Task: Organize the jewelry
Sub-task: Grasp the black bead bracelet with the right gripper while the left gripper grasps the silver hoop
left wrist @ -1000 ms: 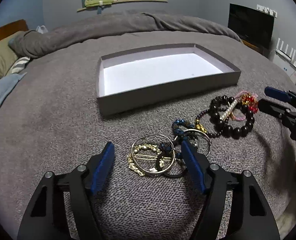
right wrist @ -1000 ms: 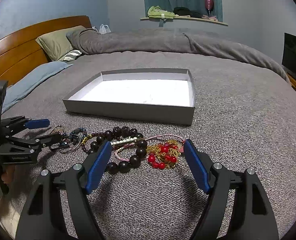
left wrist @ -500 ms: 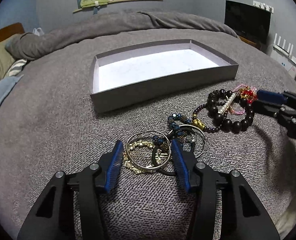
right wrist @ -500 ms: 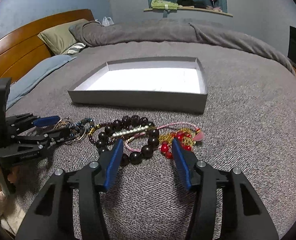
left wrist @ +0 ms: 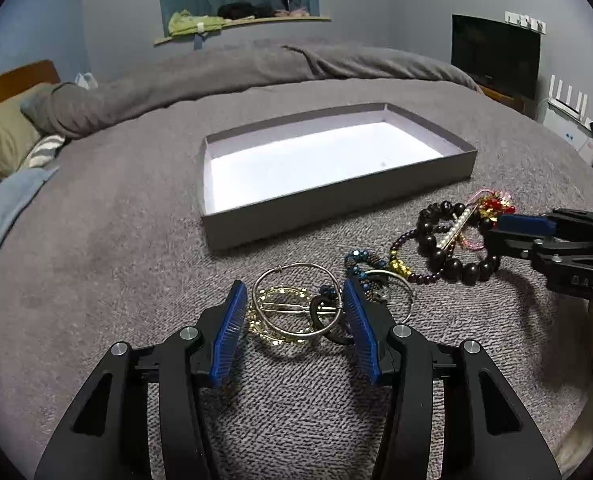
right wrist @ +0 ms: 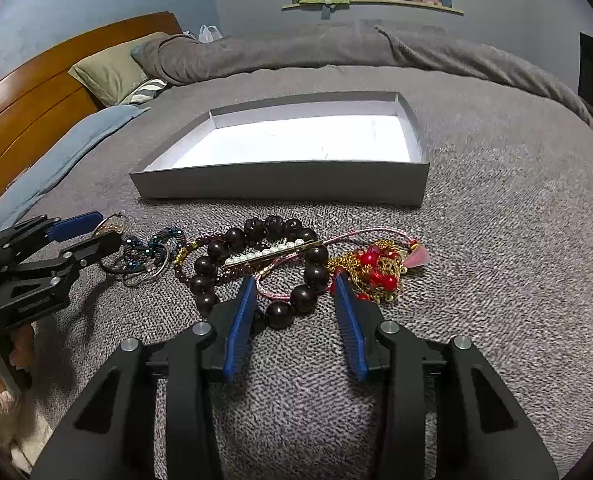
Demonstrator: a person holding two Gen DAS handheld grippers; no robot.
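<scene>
Jewelry lies beside one box, between two open grippers.

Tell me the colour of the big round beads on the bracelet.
Very dark brown, almost black, glossy. The big-bead bracelet shows best in the right wrist view.

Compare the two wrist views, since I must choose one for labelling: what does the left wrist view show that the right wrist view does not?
Only the left wrist view shows the silver hoops between the left gripper's open fingers, and a router.

Only the right wrist view shows the wooden headboard and the right gripper's open fingers straddling the dark bead bracelet.

Both show the empty grey box and jewelry on the grey blanket.
</scene>
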